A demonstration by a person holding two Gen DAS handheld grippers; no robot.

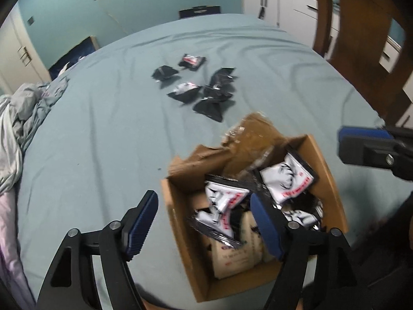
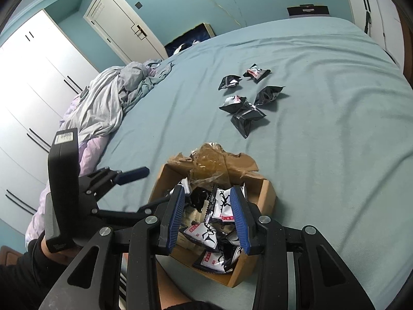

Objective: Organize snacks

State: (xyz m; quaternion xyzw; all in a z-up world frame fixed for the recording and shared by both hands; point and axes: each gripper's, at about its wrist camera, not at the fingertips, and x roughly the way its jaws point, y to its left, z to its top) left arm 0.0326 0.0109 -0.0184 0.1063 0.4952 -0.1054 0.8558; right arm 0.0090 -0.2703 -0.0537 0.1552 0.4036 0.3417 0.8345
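L claw (image 1: 204,222) spread wide, empty, over snack box (image 1: 333,178); R claw (image 2: 210,214) part-spread, empty.

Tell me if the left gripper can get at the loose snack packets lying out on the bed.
Probably yes: the left gripper is open and empty, and only bare sheet lies between it and the loose packets.

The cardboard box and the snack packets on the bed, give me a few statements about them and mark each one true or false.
1. The cardboard box holds snack packets. True.
2. The loose packets lie beyond the box on the bed sheet. True.
3. The left gripper clamps a packet. False: its jaws are open and empty.
4. The box flaps are taped shut. False: the top is torn open.
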